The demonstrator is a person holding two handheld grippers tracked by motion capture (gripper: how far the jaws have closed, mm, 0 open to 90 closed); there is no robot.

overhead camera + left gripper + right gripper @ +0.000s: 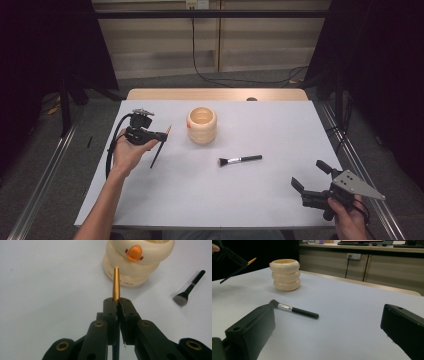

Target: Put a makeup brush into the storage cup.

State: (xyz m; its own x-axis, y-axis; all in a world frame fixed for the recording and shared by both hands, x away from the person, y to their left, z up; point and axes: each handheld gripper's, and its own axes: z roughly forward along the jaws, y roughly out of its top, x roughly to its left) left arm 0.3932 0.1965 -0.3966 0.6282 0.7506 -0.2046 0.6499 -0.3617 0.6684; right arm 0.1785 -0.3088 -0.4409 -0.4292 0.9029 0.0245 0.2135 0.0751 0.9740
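A thin brush [161, 145] with a gold ferrule is held clamped between the closed jaws of the left gripper [162, 135], its long axis running slantwise with the gold tip aimed toward the cream ringed holder [202, 125], which stands just beside that tip on the white table [250, 190]. The right gripper [311, 175] is kept wide open and empty, well apart from the holder; the short black brush [240, 160] lies flat between, nearer to it, handle pointed right

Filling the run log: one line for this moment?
left hand-held gripper: shut on gold-tipped brush | right hand-held gripper: open, idle | black brush: on table | cream holder: upright
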